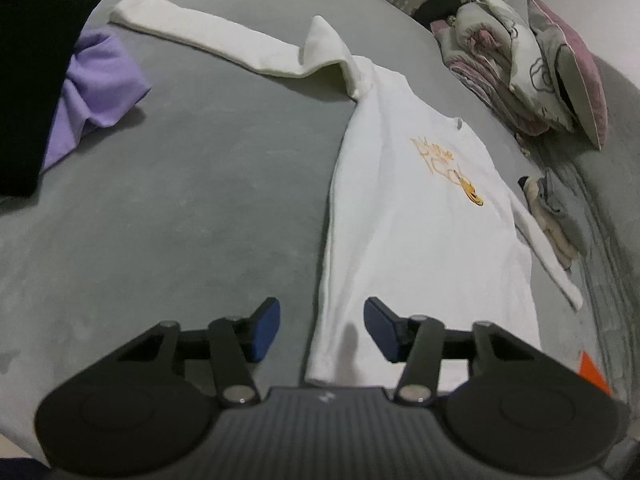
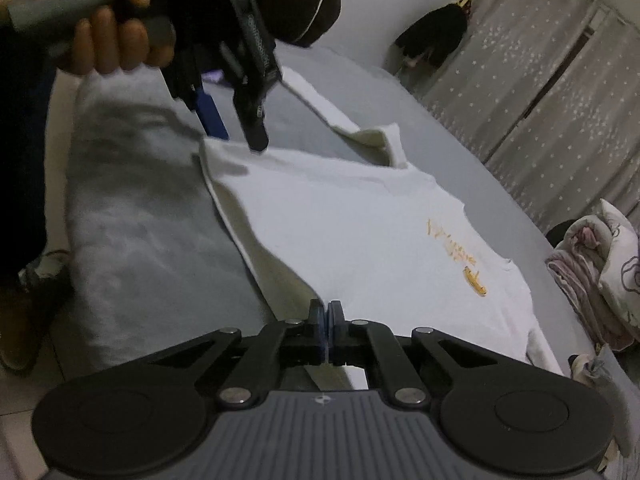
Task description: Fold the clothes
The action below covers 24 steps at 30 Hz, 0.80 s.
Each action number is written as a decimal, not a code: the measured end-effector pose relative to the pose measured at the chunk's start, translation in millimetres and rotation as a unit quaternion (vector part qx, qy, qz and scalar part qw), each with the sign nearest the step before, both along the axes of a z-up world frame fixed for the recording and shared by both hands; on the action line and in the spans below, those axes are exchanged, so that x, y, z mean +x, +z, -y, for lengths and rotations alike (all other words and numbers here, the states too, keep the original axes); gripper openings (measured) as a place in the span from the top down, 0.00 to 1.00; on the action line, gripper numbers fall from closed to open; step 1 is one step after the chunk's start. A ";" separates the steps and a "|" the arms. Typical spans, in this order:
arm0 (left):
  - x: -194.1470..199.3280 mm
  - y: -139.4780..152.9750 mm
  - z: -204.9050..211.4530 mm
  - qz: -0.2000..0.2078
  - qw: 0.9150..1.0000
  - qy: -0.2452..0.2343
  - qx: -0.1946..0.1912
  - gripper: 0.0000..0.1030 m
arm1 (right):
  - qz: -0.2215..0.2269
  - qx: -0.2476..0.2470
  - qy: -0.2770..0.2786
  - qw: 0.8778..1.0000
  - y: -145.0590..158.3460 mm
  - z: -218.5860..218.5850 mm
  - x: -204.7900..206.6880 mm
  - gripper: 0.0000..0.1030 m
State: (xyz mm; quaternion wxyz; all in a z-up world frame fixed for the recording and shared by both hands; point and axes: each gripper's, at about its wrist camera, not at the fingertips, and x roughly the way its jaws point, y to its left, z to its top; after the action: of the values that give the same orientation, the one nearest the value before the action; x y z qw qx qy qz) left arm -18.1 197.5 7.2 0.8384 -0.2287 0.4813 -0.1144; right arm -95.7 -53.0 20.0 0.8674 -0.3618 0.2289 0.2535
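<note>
Nearest in the right wrist view, the right claw (image 2: 328,312) has its blue pads pressed together at the near hem of the white long-sleeved shirt (image 2: 360,232); whether cloth is pinched between them cannot be told. Only this view shows a hand (image 2: 100,28) around a grey handle, carrying the left claw (image 2: 236,128) above the shirt's far hem corner, its fingers apart with nothing between them. Further back, curtains (image 2: 540,92) hang behind the bed.

The left wrist view shows the left claw (image 1: 322,328) from behind, its blue pads (image 1: 264,328) spread, the shirt's hem edge (image 1: 344,344) lying below the gap. The shirt (image 1: 412,216) lies flat on the grey bed (image 1: 192,200), orange print (image 1: 448,164) up, one sleeve (image 1: 208,36) stretched away to the far left. This view alone shows a purple garment (image 1: 96,80) at the left, beside something black. Pillows (image 1: 540,72) are piled at the far right.
</note>
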 end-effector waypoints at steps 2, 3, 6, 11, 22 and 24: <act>0.3 -0.7 3.4 0.001 1.000 -0.011 0.014 0.84 | -0.006 -0.011 -0.002 1.000 -5.7 -0.8 0.5 0.96; 0.1 -0.8 5.1 0.001 1.000 -0.015 0.020 0.87 | -0.008 -0.020 -0.003 1.000 -10.4 -2.5 1.3 0.96; -2.2 -0.4 8.4 0.005 0.999 -0.024 0.033 0.90 | -0.010 -0.045 -0.003 0.999 -22.1 -8.6 2.6 0.96; -4.9 0.5 6.3 0.003 0.999 -0.023 0.023 0.66 | -0.024 -0.037 -0.001 0.999 -21.8 -10.7 3.5 0.92; -8.1 -3.4 15.3 0.011 0.999 -0.026 0.032 0.83 | -0.113 0.370 -0.362 0.848 32.3 190.8 2.7 0.71; -7.0 -6.3 13.3 0.005 0.999 -0.019 0.027 0.91 | -0.163 0.443 -0.407 0.782 15.7 223.7 4.8 0.71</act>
State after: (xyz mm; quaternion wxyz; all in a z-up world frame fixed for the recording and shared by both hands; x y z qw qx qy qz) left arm -25.1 184.2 0.8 0.8443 -0.1962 0.4843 -0.1189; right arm -90.9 -276.7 35.7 0.9043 0.2363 0.3554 0.0058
